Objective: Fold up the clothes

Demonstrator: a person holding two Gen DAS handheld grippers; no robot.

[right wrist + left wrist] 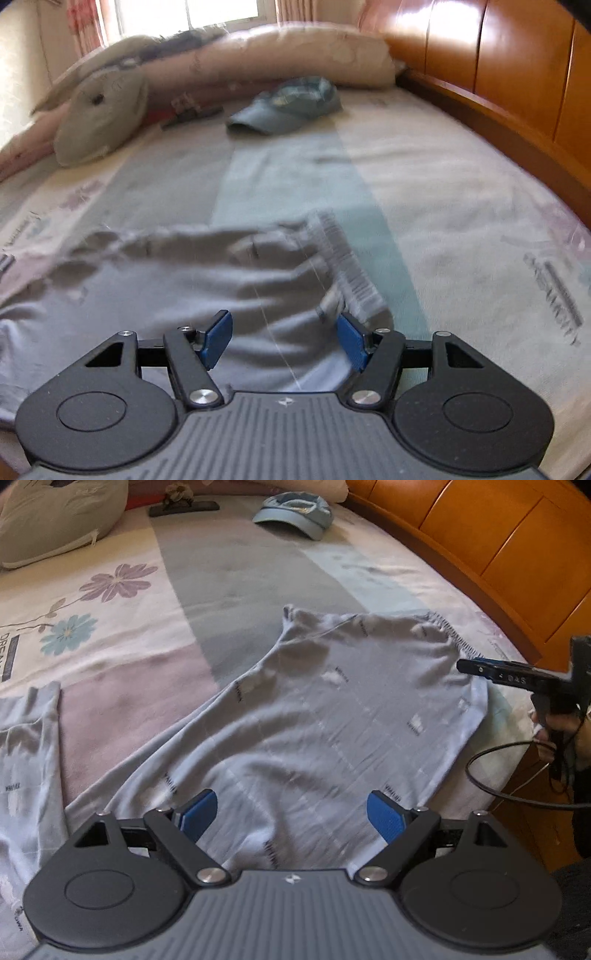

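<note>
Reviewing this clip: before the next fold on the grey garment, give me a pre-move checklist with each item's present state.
1. Left gripper empty, jaws wide: ok.
2. Right gripper empty, nothing between its pads: ok.
3. Grey garment flat enough to fold: not ok, wrinkled, with its left part trailing off toward the bed's near edge.
4. Elastic waistband reachable by the right gripper: ok, it lies just ahead of the jaws.
5. Blue cap clear of the fold area: ok, far up the bed sheet.
6. Cable clear of the cloth: cannot tell, it loops close to the garment's right edge.
</note>
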